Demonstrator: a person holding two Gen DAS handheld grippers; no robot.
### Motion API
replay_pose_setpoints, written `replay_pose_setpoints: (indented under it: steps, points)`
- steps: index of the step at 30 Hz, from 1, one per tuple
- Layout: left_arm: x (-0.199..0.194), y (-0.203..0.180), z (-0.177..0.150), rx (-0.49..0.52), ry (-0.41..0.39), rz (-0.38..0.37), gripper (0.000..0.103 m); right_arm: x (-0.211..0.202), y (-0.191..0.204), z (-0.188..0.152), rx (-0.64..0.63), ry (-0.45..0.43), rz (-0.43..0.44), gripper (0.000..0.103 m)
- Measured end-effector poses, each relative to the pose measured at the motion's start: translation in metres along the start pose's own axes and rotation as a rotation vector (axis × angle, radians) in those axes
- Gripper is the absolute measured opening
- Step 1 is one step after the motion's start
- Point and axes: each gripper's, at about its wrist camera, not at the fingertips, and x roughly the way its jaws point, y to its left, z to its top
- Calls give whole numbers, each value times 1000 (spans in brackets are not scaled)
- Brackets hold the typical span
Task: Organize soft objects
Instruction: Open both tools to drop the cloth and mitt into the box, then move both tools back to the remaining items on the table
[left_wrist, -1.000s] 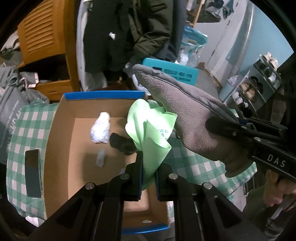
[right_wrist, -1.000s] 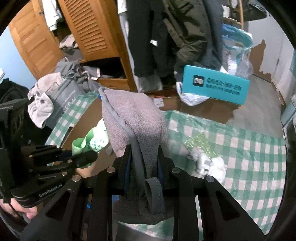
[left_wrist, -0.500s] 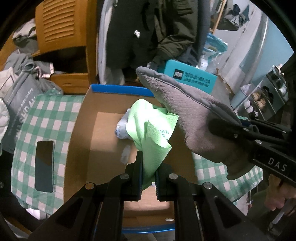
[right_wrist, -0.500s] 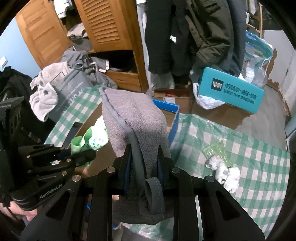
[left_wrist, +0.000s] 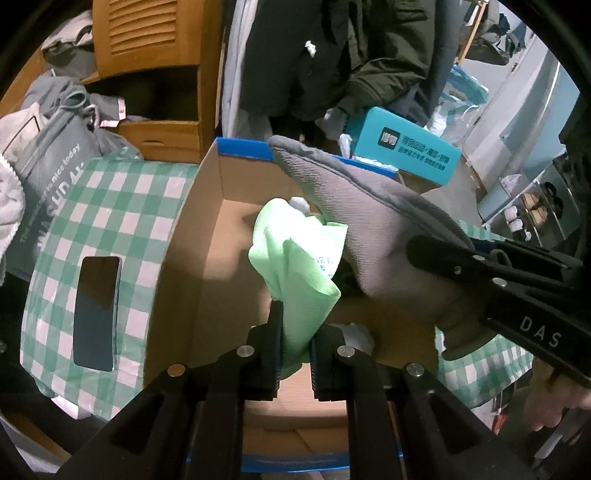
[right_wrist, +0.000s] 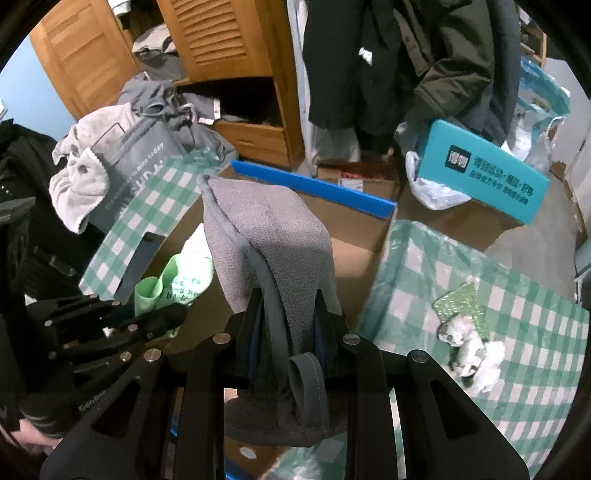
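1. Green-checked cloth covers the table (left_wrist: 110, 206), which carries an open cardboard box (left_wrist: 207, 258).
2. Left claw (left_wrist: 295, 343) is clamped shut on a green cloth (left_wrist: 295, 258), held above the box.
3. Right claw (right_wrist: 286, 332) grips a grey mitt (right_wrist: 266, 229) over the box.
4. Farther right, small white soft toys (right_wrist: 469, 347) lie on the table.

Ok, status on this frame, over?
Left gripper shut on green cloth. Right gripper shut on grey mitt. Both over cardboard box. Nothing blocking.
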Motion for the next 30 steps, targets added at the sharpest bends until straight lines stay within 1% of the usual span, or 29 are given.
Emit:
replay_pose_setpoints:
  steps: [1, 2, 3, 4, 5, 6, 7, 10, 11, 12, 13, 15, 18, 22, 27, 30]
  points:
    - [2, 1, 0, -2, 4, 8, 12, 4, 0, 0, 7, 6, 10, 22]
    - [2, 2, 0, -2, 8, 14, 16, 7, 1, 0, 13, 11, 17, 23]
    - [3, 2, 0, -6, 10, 22, 25, 10, 1, 0, 17, 17, 25, 23]
    - [3, 4, 0, -12, 9, 31, 30, 13, 2, 1, 19, 22, 33, 25]
    - [2, 5, 0, -15, 2, 37, 38, 16, 2, 1, 23, 27, 39, 27]
    - [1, 5, 0, -15, -3, 40, 40, 19, 3, 1, 28, 36, 47, 33]
    - [0, 5, -1, -6, -9, 43, 40, 21, 4, 1, 30, 41, 48, 37]
    - [-2, 4, 0, 6, -12, 44, 40, 24, 6, 1, 34, 51, 46, 44]
    - [-2, 4, 0, 6, -12, 41, 40, 23, 5, 1, 35, 50, 52, 44]
    - [-2, 4, 1, 7, -13, 40, 41, 22, 5, 2, 36, 47, 52, 47]
    - [-2, 5, 1, 7, -13, 41, 42, 20, 4, 2, 37, 41, 49, 52]
    - [-3, 6, 1, 1, -14, 42, 42, 15, 3, 3, 41, 28, 44, 56]
    - [-3, 6, 2, -6, -14, 38, 42, 8, 1, 3, 42, 17, 39, 58]
    - [-4, 0, 1, 4, -13, 30, 43, -2, -4, 2, 25, -7, 11, 65]
    - [-5, -10, 1, 19, -15, 19, 51, -12, -13, -4, 14, -18, -22, 67]
    - [-6, -18, 1, 32, -18, 13, 53, -17, -20, -8, 10, -25, -39, 68]
